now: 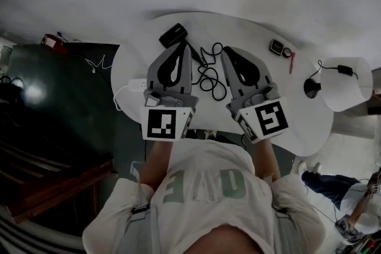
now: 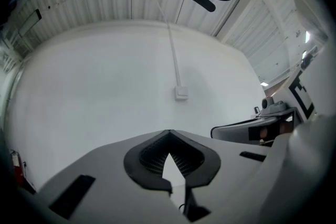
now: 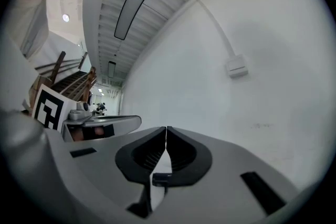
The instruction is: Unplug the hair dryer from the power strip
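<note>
At the table's [image 1: 300, 125] left edge lies the white power strip [image 1: 136, 85], partly hidden under the left gripper [image 1: 184, 49]. That gripper hovers above the table with its jaws closed tip to tip and nothing between them. Its own view shows only a blank wall beyond the tips.

Just past its tips, toward the far edge, sits a black object that is probably the dryer [image 1: 173, 34]. Its black cord [image 1: 209, 74] lies in loose coils between the two grippers. Where the cord meets the strip cannot be seen, since the left gripper covers that spot.

The right gripper [image 1: 229, 53] hovers beside the coils, also fully closed and empty. Further right lie a small device [image 1: 275, 46] and a red pen [image 1: 292, 62], and a white lamp [image 1: 348, 83] stands at the table's right edge.

This looks like the approach step, as neither gripper has hold of anything yet. The next move likely calls for opening a gripper, lowering it toward the strip, and finding the plug. One gripper could then pin the strip down while the other clamps the plug body and pulls it straight out. Pulling on the cord instead would risk dragging the strip along.
</note>
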